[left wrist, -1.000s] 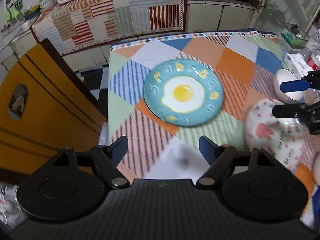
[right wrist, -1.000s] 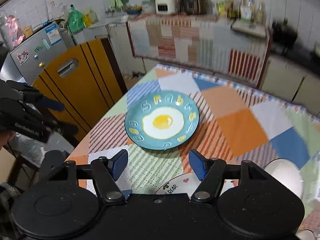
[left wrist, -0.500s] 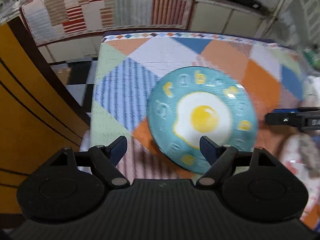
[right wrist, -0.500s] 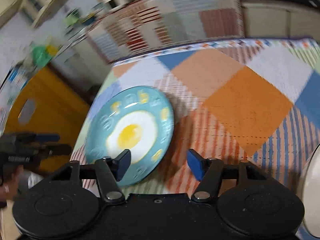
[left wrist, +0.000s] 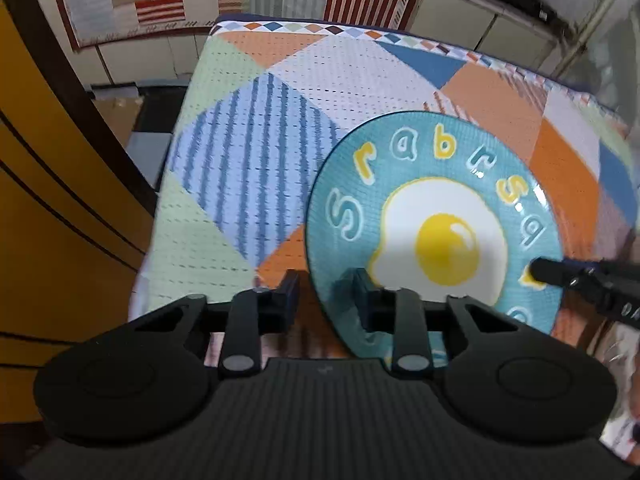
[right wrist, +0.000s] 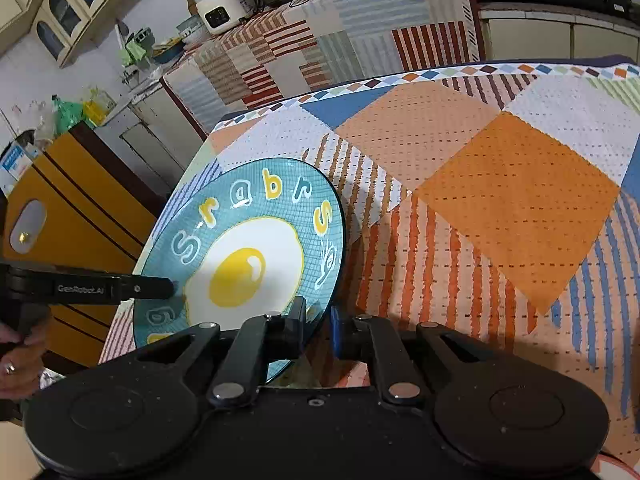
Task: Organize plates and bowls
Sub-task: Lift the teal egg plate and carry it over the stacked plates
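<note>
A teal plate (left wrist: 436, 220) with a fried-egg picture and raised letters lies on the patchwork tablecloth (left wrist: 256, 168); it also shows in the right wrist view (right wrist: 256, 256). My left gripper (left wrist: 326, 300) straddles the plate's near left rim, jaws narrowed around it, one finger over the plate and one outside. My right gripper (right wrist: 318, 326) is closed on the plate's opposite rim. Each gripper's finger reaches over the plate in the other's view. Whether the plate is lifted cannot be told.
The table's left edge drops to the floor beside a yellow cabinet (left wrist: 48, 200). A striped-cloth counter (right wrist: 320, 40) with appliances stands behind the table. A patterned white dish (left wrist: 624, 360) peeks in at the far right.
Both grippers have moved in on the teal plate from opposite sides and closed their jaws from wide open onto its rim.
</note>
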A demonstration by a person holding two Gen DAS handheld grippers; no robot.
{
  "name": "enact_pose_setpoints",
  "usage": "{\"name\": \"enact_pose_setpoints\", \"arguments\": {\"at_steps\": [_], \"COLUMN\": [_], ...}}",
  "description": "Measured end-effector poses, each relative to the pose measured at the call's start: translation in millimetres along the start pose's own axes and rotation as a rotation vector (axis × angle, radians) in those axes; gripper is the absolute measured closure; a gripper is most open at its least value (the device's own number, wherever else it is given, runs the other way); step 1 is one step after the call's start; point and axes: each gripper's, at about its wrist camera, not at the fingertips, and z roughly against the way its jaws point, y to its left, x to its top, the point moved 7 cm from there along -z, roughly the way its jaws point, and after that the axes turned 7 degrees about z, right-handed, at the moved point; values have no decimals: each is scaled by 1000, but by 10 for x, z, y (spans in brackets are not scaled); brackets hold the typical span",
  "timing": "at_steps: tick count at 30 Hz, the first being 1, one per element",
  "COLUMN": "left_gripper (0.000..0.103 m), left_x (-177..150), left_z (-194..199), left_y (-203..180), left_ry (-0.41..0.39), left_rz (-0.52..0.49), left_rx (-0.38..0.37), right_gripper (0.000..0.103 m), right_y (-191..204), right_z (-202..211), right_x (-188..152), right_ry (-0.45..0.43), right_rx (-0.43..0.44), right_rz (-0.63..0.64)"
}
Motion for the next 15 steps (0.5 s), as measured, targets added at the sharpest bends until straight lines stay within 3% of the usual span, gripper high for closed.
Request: {"name": "enact_pose_setpoints", "arguments": {"at_steps": [3, 6, 11, 15], "left_gripper": [81, 81, 80, 80], "left_x": [-23, -86, -223, -270], "left_z": [4, 83, 462, 784], "left_y": [-45, -96, -345, -481], "left_ry": [-13, 5, -58, -65], "left_rz": [-8, -57, -152, -133], "left_rx": [14, -21, -43, -144], "right_gripper": [87, 85, 85, 85], "right_y": [6, 127, 153, 127], "right_z": [-6, 80, 420, 848], "right_x": [-7, -23, -18, -50], "right_ry": [-7, -35, -29, -77], "right_rx": [-1, -50, -31, -5], "right_rz": [13, 162, 191, 174]}}
